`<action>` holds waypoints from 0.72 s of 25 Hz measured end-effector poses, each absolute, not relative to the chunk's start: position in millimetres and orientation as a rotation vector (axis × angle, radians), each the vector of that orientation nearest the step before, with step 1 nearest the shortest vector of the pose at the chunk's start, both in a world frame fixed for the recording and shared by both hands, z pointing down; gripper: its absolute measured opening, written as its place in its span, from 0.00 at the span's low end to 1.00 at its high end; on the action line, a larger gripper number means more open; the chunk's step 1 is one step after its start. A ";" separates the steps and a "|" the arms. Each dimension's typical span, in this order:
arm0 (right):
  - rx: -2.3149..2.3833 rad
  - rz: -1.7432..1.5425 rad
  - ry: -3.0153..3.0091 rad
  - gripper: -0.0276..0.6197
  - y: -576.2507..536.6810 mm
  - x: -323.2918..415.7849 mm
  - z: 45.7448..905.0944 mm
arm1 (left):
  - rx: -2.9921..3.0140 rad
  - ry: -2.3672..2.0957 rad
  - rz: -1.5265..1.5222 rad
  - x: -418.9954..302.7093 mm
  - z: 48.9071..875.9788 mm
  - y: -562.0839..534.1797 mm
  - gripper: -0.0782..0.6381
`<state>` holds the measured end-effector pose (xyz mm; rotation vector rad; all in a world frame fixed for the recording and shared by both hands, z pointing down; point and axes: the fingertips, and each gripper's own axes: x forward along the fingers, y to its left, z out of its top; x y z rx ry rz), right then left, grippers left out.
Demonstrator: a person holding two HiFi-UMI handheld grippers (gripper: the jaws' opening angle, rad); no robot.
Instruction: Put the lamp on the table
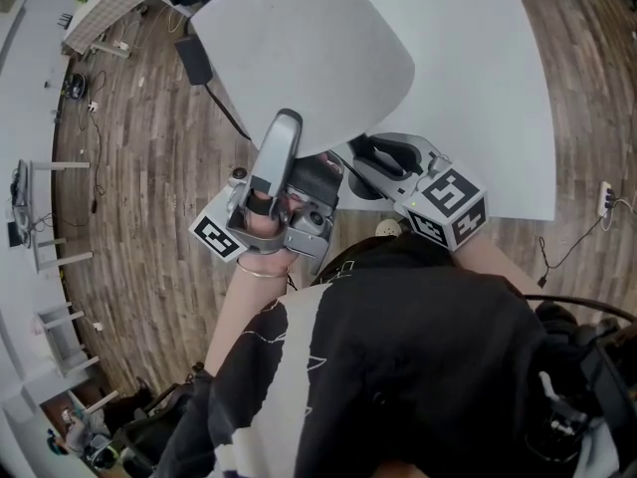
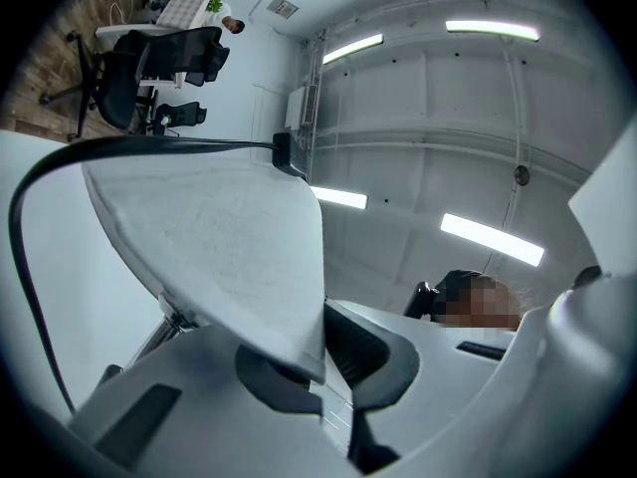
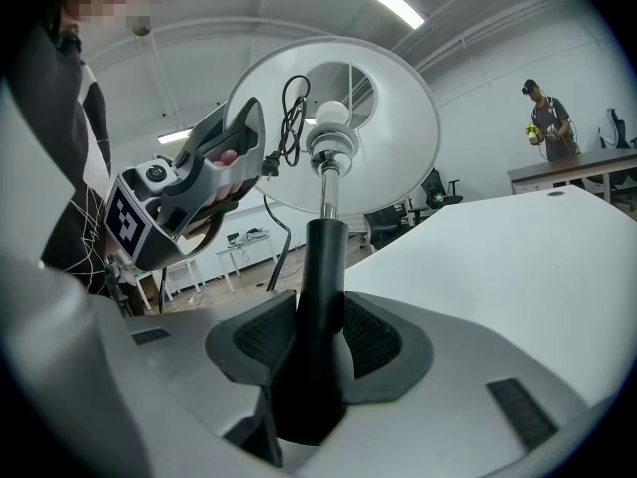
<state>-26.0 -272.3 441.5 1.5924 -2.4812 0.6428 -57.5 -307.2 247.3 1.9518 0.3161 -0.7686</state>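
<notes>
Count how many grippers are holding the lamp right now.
2. The left gripper is shut on the rim of the lampshade. The right gripper clamps the lamp's black stem beneath the shade. None hidden.

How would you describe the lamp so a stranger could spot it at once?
Find the big white table; at its near edge a person holds the lamp. The right claw grips its black stem, the left claw pinches its shade. Nothing else has a wide white cone shade over a bare bulb.
</notes>
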 end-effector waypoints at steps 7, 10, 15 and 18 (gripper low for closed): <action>1.565 0.645 -2.480 0.29 -274.1 -25.4 443.5 | 1.961 0.332 -0.767 -57.3 248.4 -302.4 0.13; 1.533 0.649 -2.478 0.29 -276.8 -26.3 442.8 | 1.975 0.321 -0.773 -58.1 247.5 -301.9 0.13; 1.475 0.664 -2.496 0.29 -284.1 -31.7 440.1 | 2.010 0.240 -0.813 -65.1 243.7 -308.6 0.13; 1.428 0.689 -2.515 0.29 -288.2 -36.7 442.0 | 2.004 0.168 -0.846 -71.4 245.5 -313.3 0.13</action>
